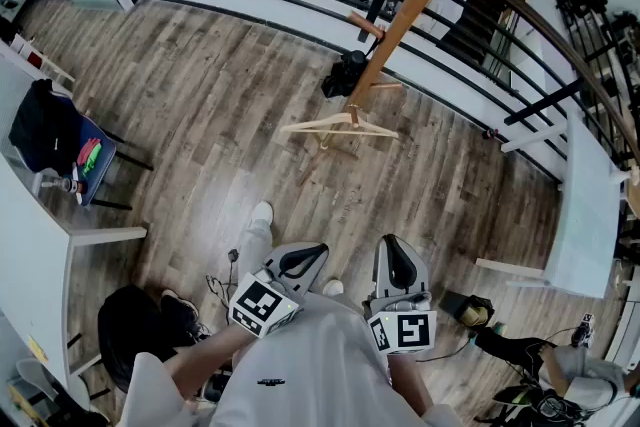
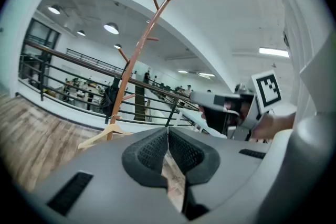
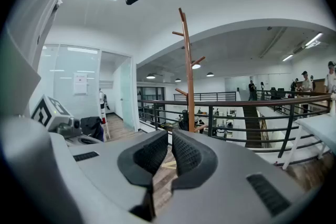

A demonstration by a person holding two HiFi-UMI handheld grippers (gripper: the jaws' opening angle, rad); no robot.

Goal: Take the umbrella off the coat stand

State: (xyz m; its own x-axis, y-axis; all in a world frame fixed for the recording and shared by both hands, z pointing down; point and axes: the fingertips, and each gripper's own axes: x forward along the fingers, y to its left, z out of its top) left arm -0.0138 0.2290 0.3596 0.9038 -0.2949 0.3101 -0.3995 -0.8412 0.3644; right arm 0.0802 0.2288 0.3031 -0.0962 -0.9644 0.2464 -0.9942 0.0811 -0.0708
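Below the head camera, wooden floor (image 1: 200,115) all round, with coat stand (image 1: 400,25) rising slantwise near the railing (image 1: 545,103), well apart from both claws. Black umbrella (image 1: 345,75) hung low on the pole, bunched against it. Seemingly a pale wooden hanger (image 1: 340,127) just under it, near the foot. Left claw (image 1: 303,260) and right claw (image 1: 400,265) held side by side close to the body, both aimed toward the stand, neither touching anything.

Along the left gripper view: pads pressed together at the tips, nothing between them. Stand ahead and to the left, umbrella a dark bundle on its lower part, in front of the railing. Right claw visible off to the right, about level with this one.

Along the right gripper view: pads barely apart, only a thin slit, nothing in it. Stand almost dead ahead, umbrella small and dark beside the pole at rail height. Manner of hooking too small to tell.

Step in hand, by judgement: the approach, not yet the grasp. Next move likely: close the distance to the stand, spread one claw's jaws wide, take the umbrella about its body or handle, then lift up and away to clear the peg without tipping the stand.
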